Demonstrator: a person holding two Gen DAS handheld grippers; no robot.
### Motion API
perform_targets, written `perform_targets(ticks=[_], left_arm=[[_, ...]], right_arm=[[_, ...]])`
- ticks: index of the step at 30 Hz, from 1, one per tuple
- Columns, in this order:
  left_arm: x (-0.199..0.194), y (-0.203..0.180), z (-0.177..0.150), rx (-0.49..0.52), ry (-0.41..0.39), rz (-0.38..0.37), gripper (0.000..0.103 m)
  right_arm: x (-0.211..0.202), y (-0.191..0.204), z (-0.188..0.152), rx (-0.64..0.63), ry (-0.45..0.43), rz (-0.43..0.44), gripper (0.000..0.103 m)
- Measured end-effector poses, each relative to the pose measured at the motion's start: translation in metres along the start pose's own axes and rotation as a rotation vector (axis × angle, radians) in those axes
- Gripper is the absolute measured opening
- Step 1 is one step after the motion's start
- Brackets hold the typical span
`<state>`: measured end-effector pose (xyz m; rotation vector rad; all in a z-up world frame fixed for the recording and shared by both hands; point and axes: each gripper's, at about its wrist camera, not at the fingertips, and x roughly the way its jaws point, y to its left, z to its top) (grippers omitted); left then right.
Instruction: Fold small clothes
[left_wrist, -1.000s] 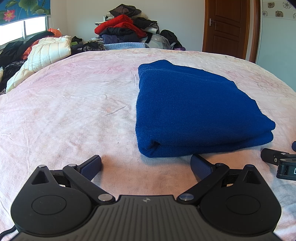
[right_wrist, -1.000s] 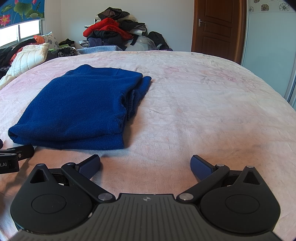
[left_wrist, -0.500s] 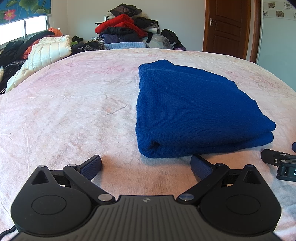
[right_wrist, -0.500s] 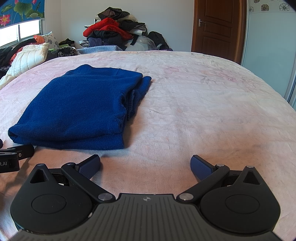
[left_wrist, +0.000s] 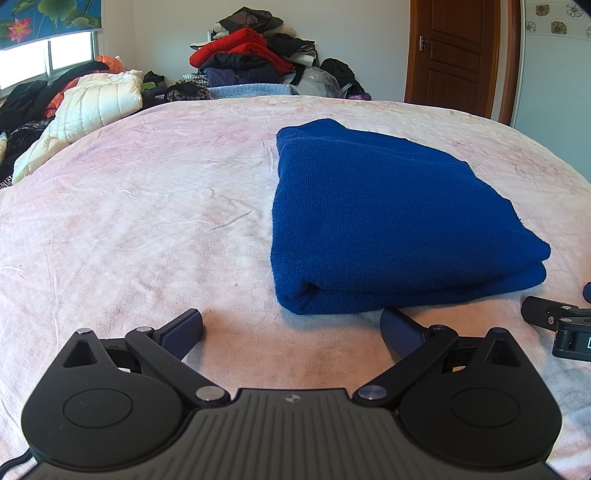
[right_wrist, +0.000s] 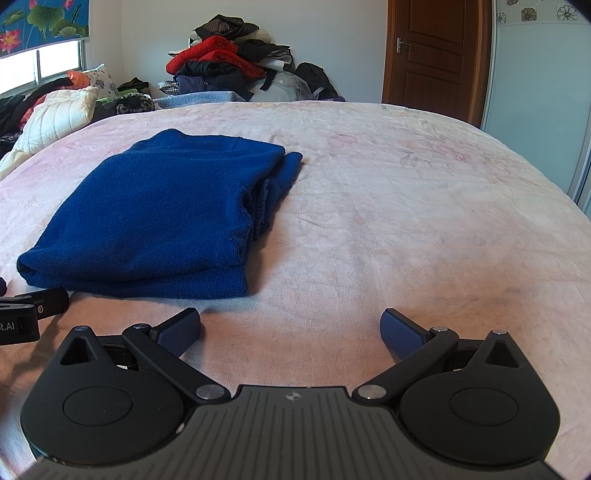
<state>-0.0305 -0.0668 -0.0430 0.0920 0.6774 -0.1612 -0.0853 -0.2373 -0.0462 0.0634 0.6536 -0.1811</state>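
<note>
There, the wide bed with a pale pink crumpled cover (left_wrist: 129, 221) filled both views, with a pile of mixed dark and red clothes (left_wrist: 255, 59) heaped behind its far edge. The dark blue knitted garment (left_wrist: 388, 229), folded in a flat thick rectangle, lay on the cover, on the near half of the bed. The left gripper (left_wrist: 291, 328) and the right gripper (right_wrist: 291, 328) rested low just in front of it, each with its jaws wide apart and holding nothing.
</note>
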Motion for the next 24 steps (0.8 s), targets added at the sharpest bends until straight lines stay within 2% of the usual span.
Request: perform_targets(ticks=[12,24], left_arm=[[-0.002,0.0024,-0.0017,-0.009,-0.006,-0.009,0.103],[-0.0014,0.0039,-0.0005,-0.021,0.0,0.022,0.103]], right_arm=[[0.0001,0.0,-0.0002,0.0,0.0,0.0,0.102],[-0.0007,0.0009,-0.0007,0.0,0.0,0.0,0.102]])
